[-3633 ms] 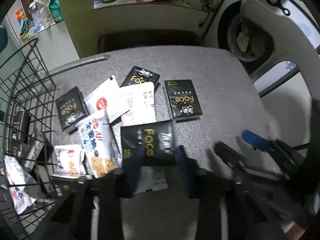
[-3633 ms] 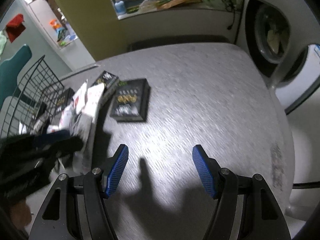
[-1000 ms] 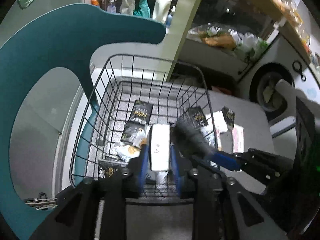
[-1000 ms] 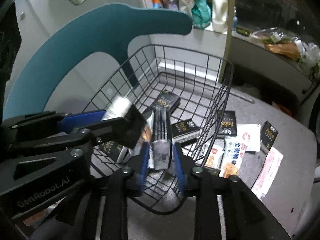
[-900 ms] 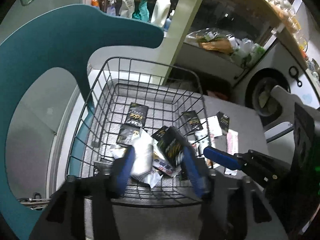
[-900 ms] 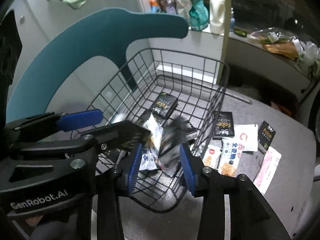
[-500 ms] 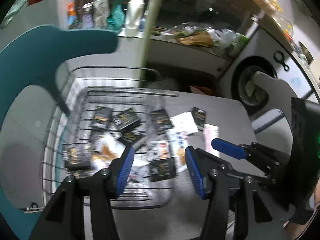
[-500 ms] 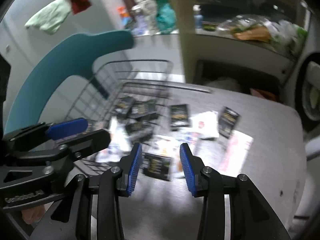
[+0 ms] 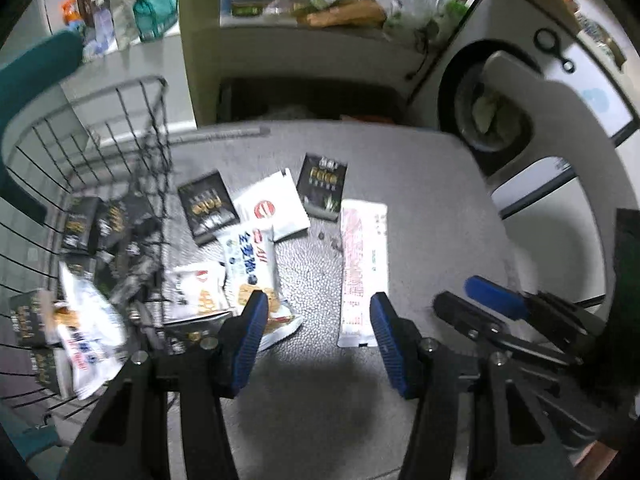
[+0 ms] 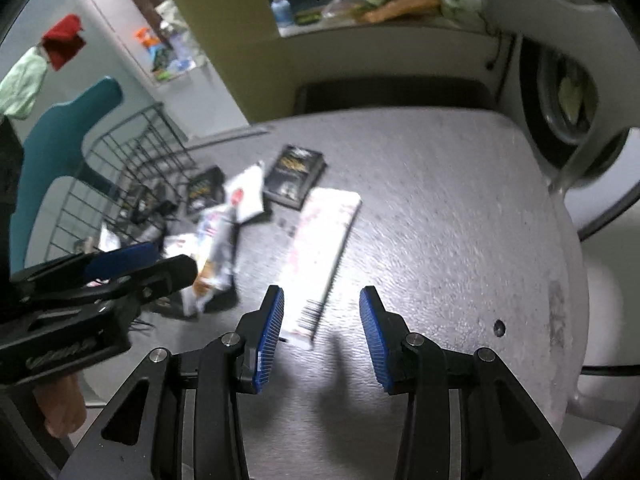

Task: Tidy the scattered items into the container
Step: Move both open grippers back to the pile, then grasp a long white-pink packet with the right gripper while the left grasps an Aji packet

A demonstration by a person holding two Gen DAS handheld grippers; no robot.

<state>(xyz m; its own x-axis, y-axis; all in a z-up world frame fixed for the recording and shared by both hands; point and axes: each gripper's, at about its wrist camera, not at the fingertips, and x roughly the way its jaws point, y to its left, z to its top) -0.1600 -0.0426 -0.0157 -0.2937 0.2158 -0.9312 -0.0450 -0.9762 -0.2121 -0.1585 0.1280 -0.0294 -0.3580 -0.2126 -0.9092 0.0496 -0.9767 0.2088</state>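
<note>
A black wire basket [image 9: 80,168] stands at the table's left and holds several black and white packets. On the grey table lie two black "Face" packets [image 9: 323,182] [image 9: 208,206], a white sachet with a red logo [image 9: 274,208], a blue-and-white snack bag [image 9: 252,264], a small white snack pack [image 9: 196,292] and a long white-and-pink packet [image 9: 362,264]. My left gripper [image 9: 316,332] is open and empty above the table's near part. My right gripper [image 10: 322,328] is open and empty, just short of the long packet [image 10: 320,252].
A teal chair back [image 10: 60,128] stands behind the basket [image 10: 132,160]. A washing machine [image 9: 492,116] and a white chair [image 10: 560,40] are at the right. A cluttered shelf [image 9: 340,8] runs behind the table.
Both grippers let go of their packets into the basket about a second ago. They have since swung right, from over the basket to over the table, and are now open and empty.
</note>
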